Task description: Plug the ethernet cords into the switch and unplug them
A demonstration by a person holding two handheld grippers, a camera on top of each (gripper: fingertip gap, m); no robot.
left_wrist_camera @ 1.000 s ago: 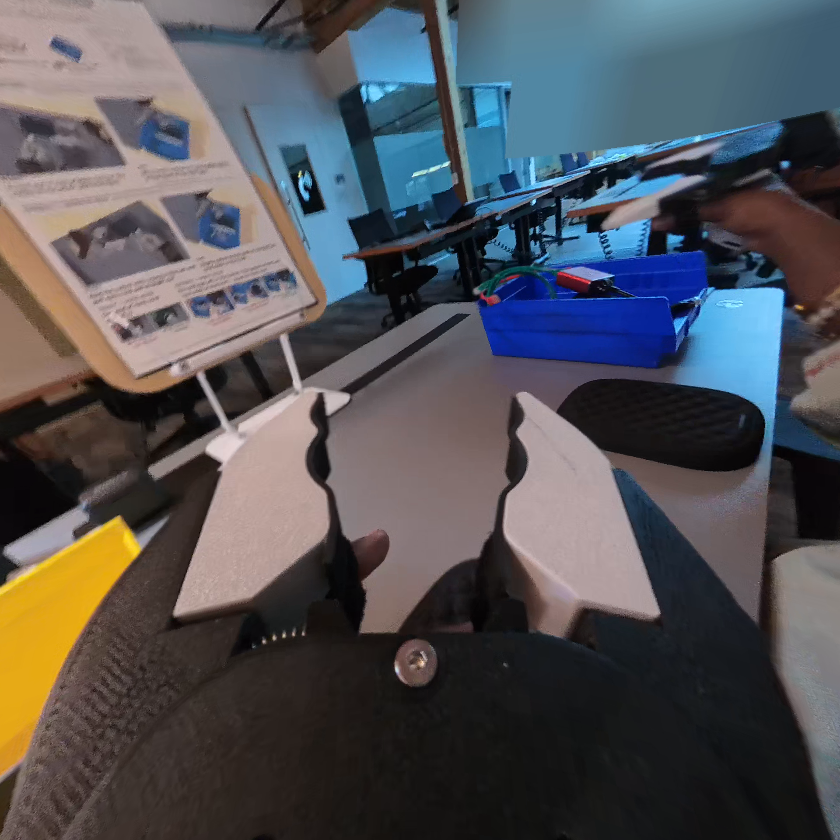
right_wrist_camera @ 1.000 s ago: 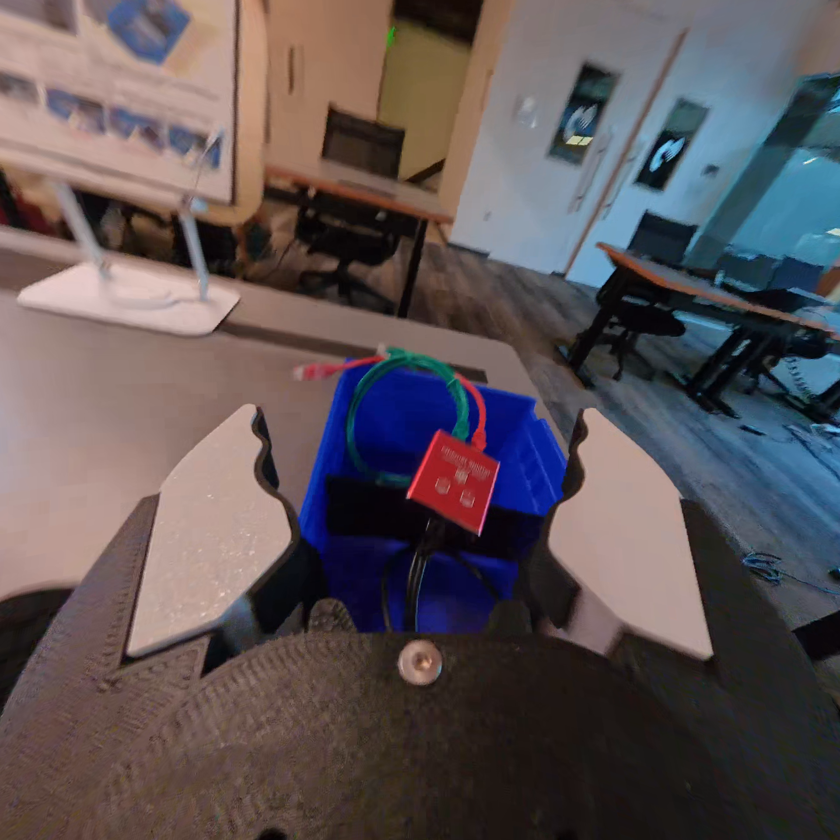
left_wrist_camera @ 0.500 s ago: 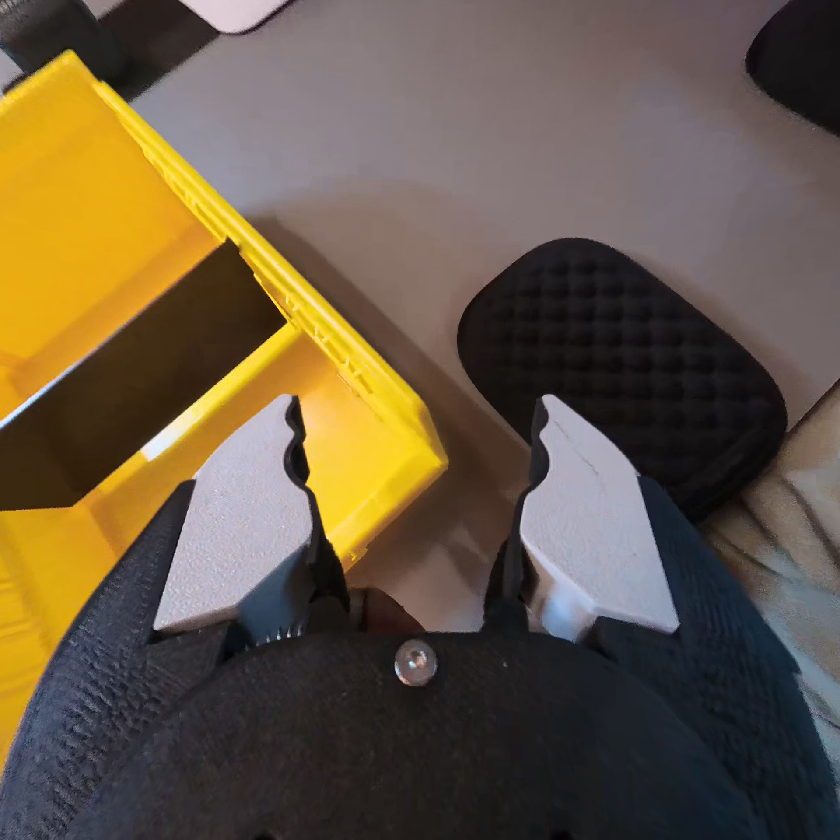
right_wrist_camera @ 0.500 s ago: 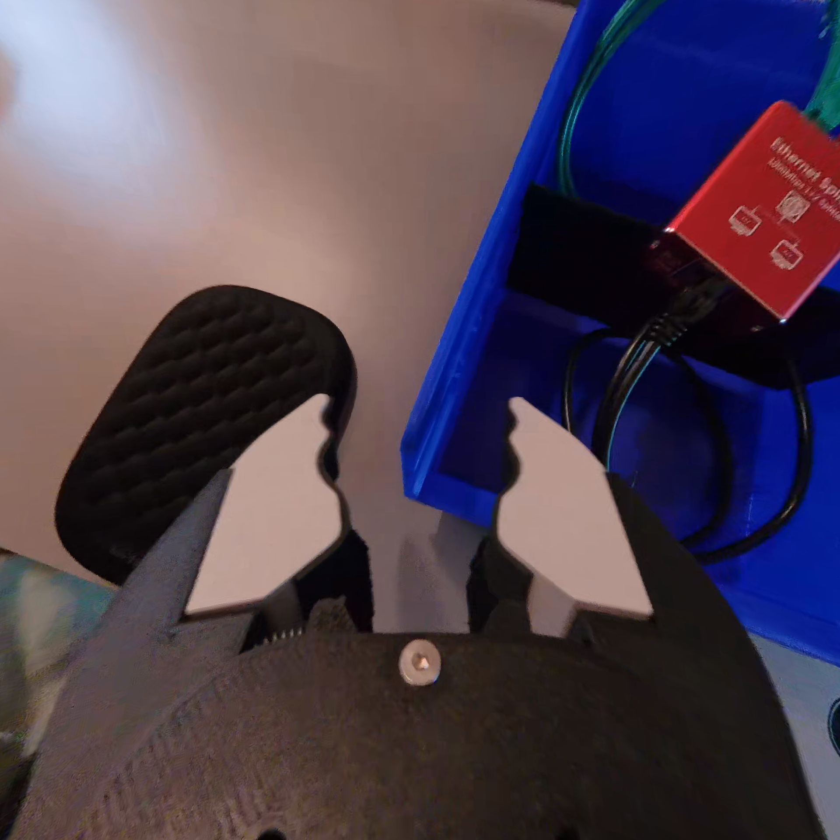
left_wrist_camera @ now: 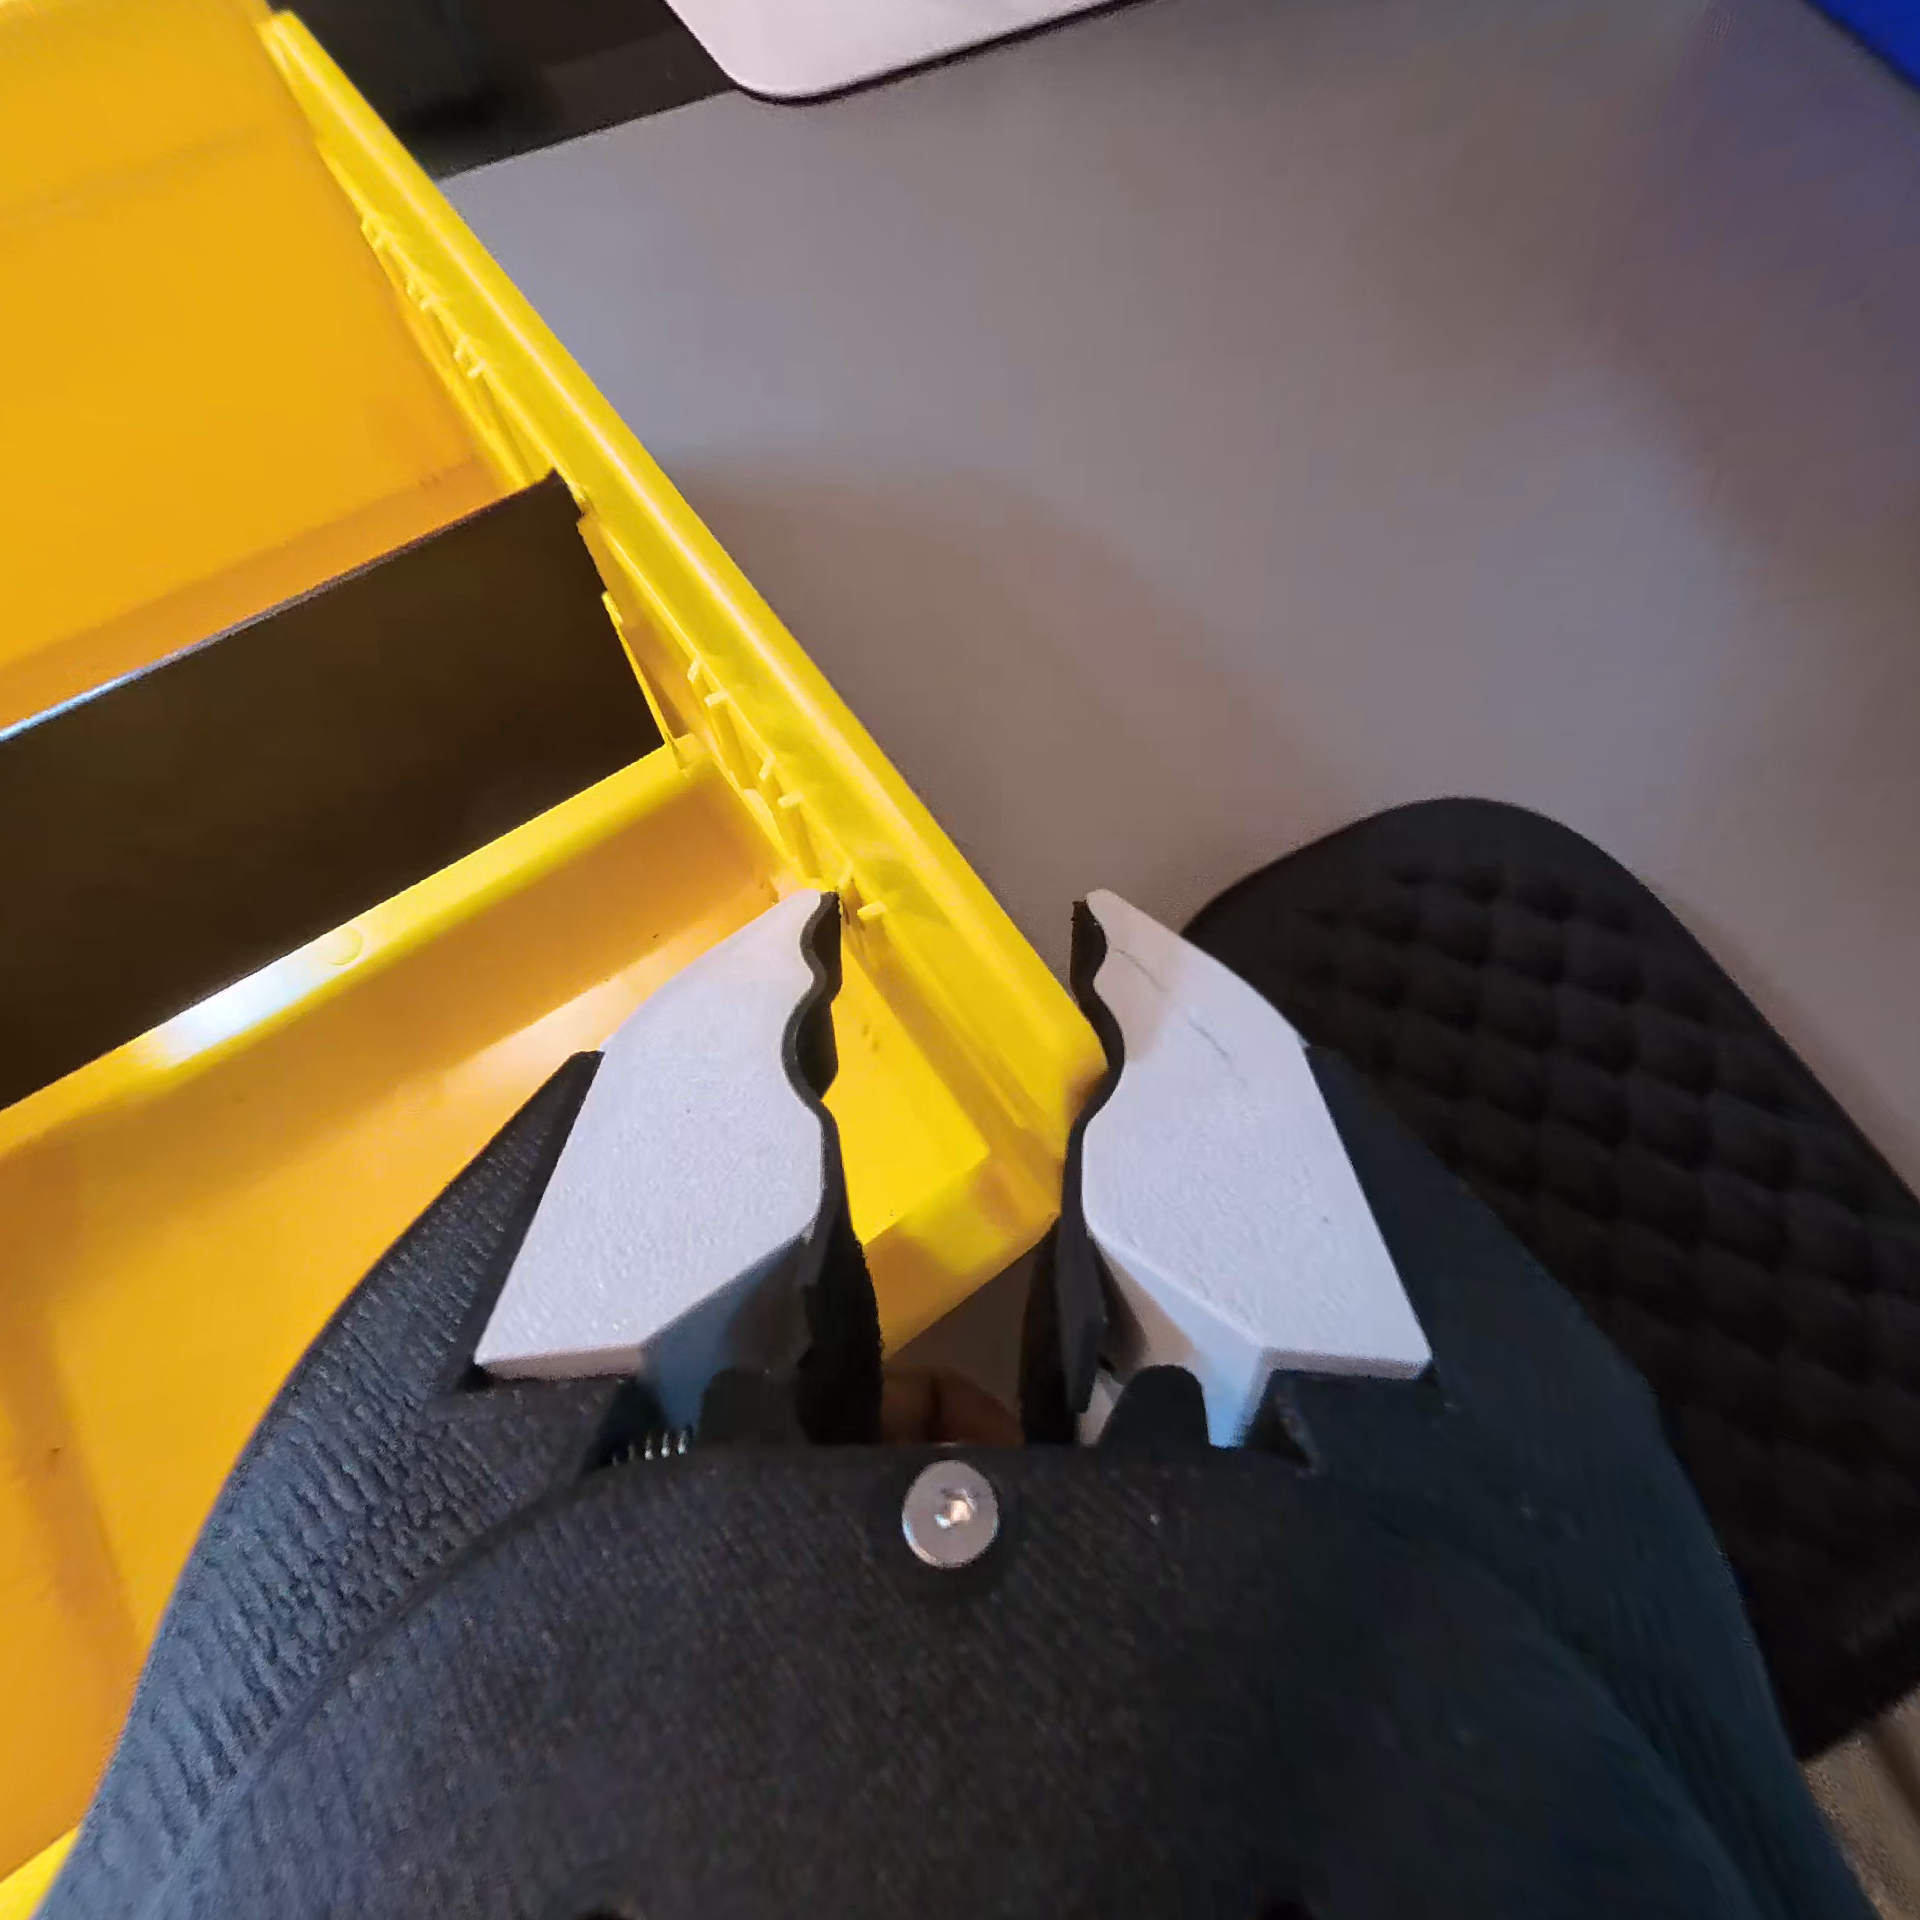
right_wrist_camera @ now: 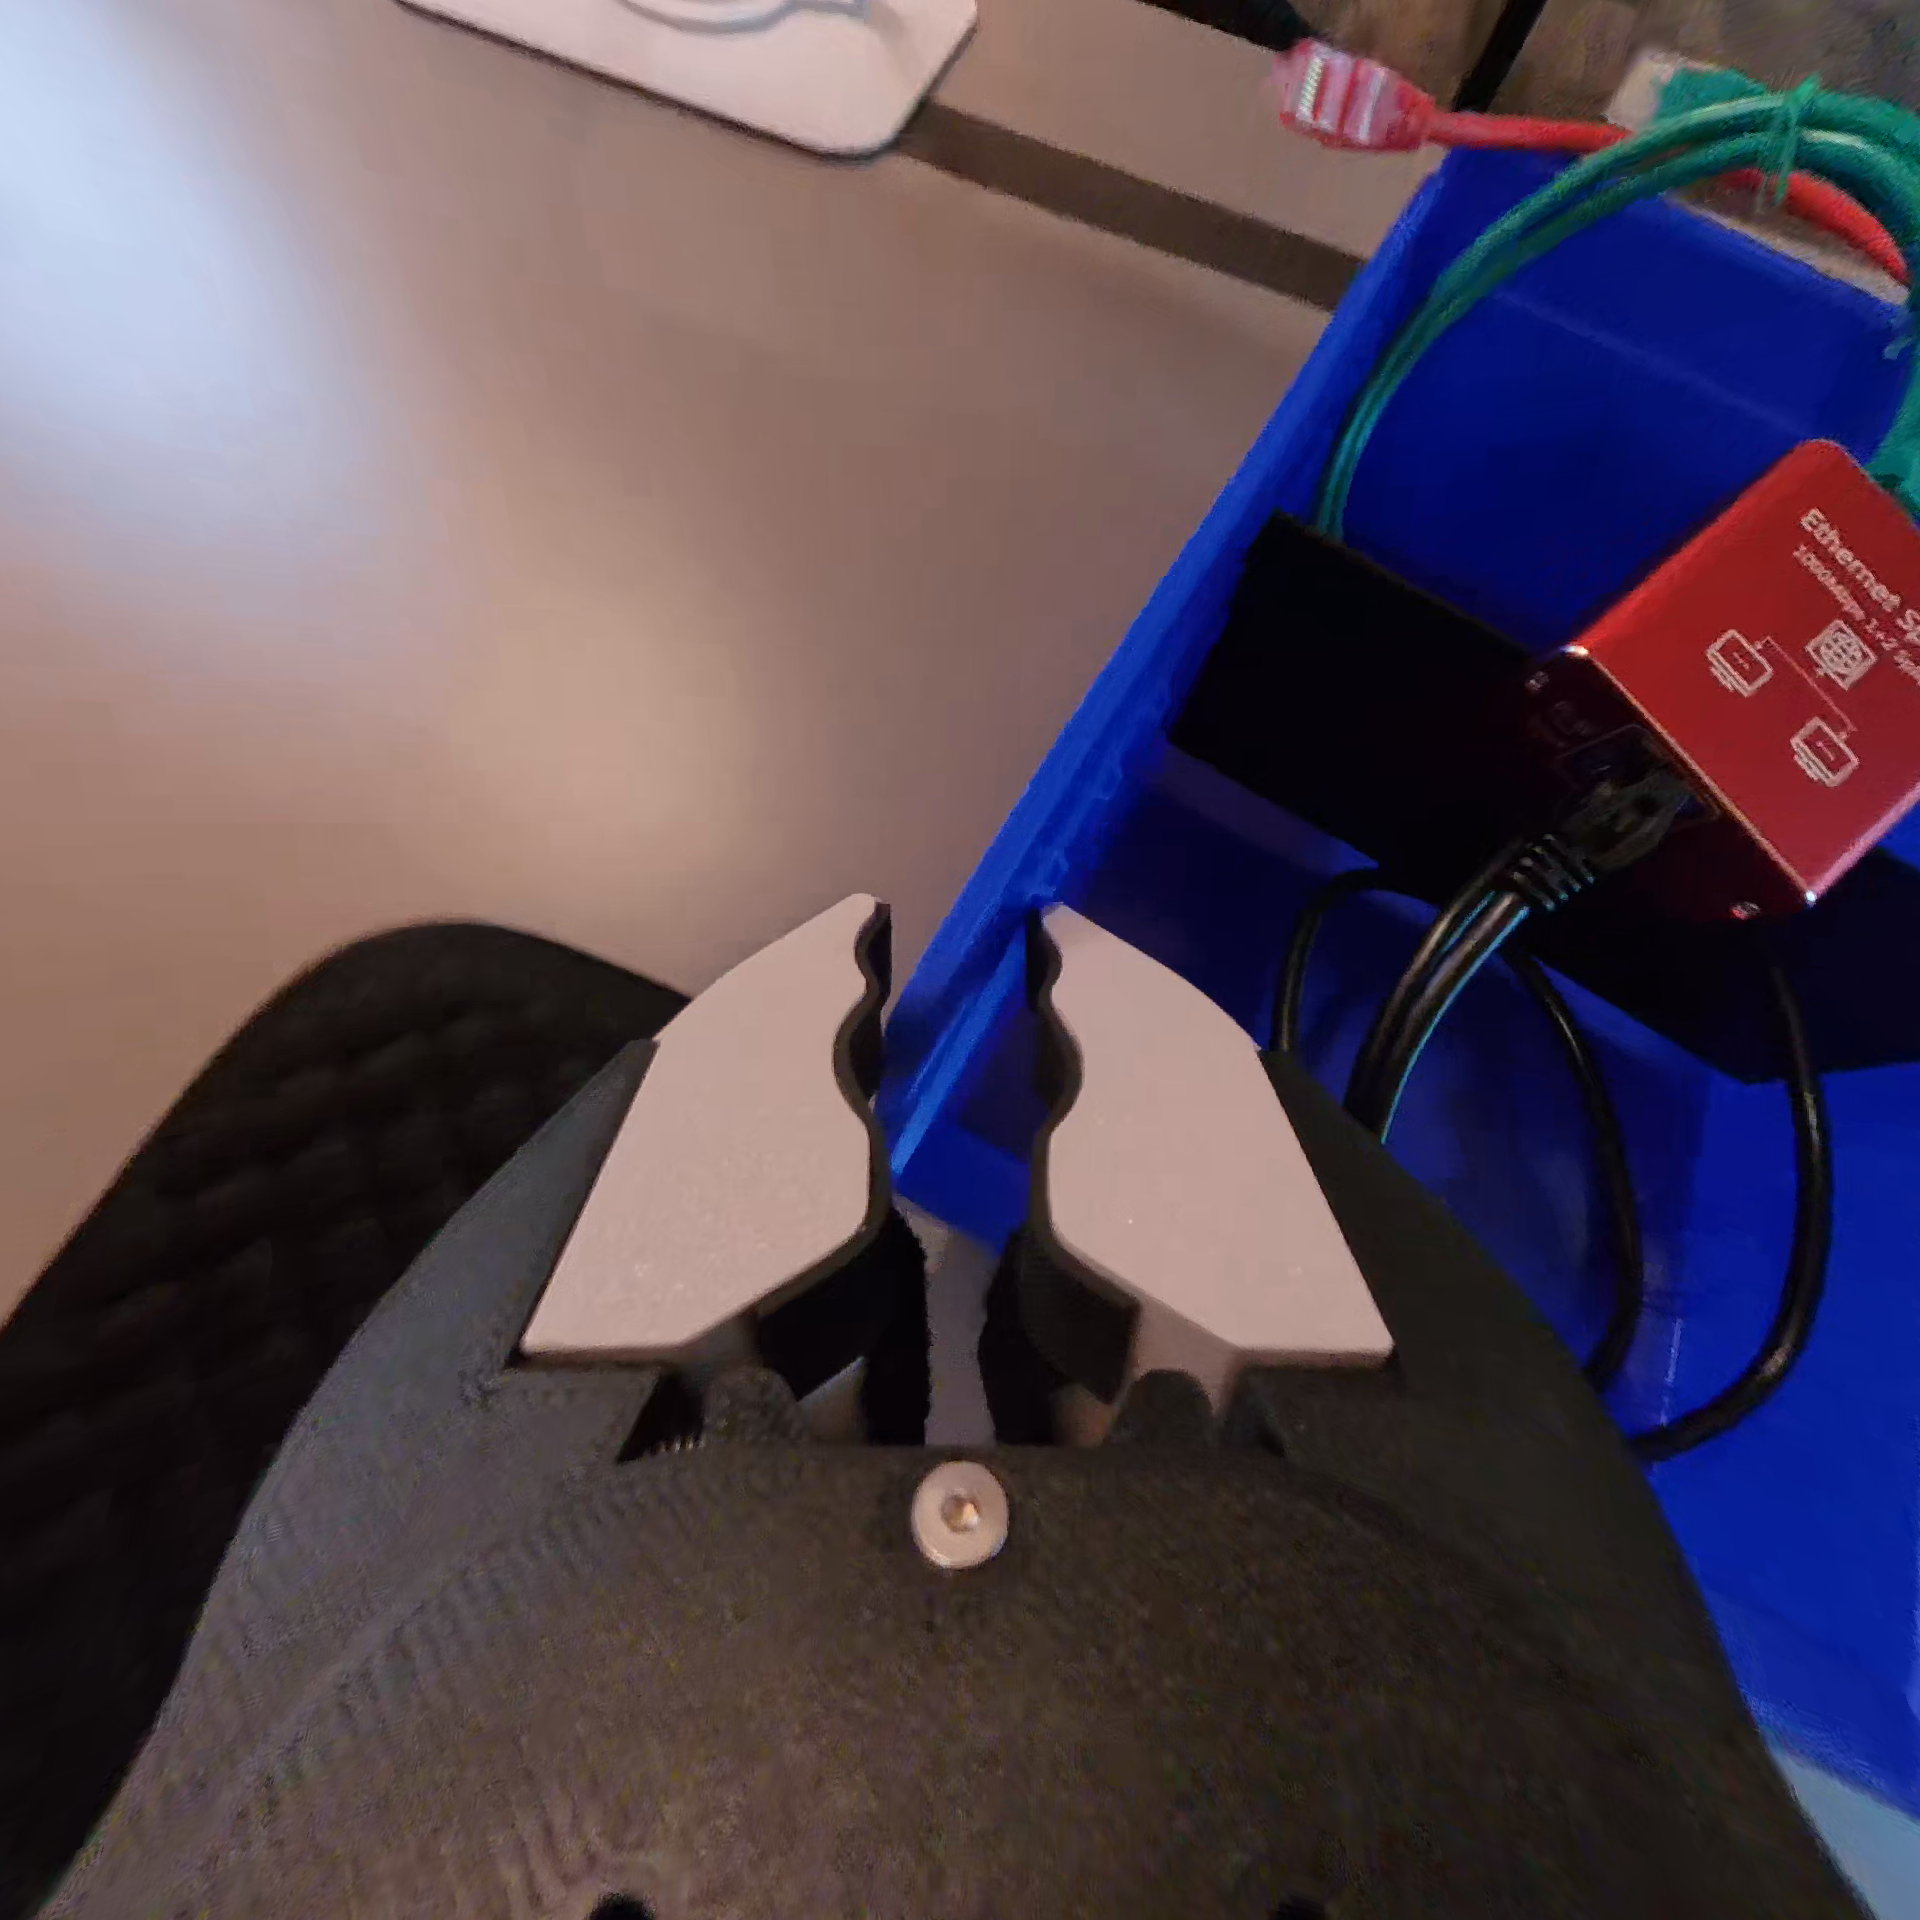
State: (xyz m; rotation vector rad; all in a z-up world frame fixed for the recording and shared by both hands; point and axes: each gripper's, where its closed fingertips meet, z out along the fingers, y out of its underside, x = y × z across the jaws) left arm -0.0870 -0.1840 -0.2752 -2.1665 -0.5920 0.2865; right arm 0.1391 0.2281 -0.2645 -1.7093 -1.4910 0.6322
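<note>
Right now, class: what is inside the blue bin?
Inside the blue bin: a red switch on a black divider, a black cord plugged in, green cord. The right gripper hides the near corner.

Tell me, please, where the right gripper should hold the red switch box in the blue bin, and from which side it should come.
Probably grip the red switch box across its two long flat sides, coming from above. It lies tilted on the black divider of the blue bin, with its top face exposed. Avoid the near end, where a black cable is plugged in.
</note>
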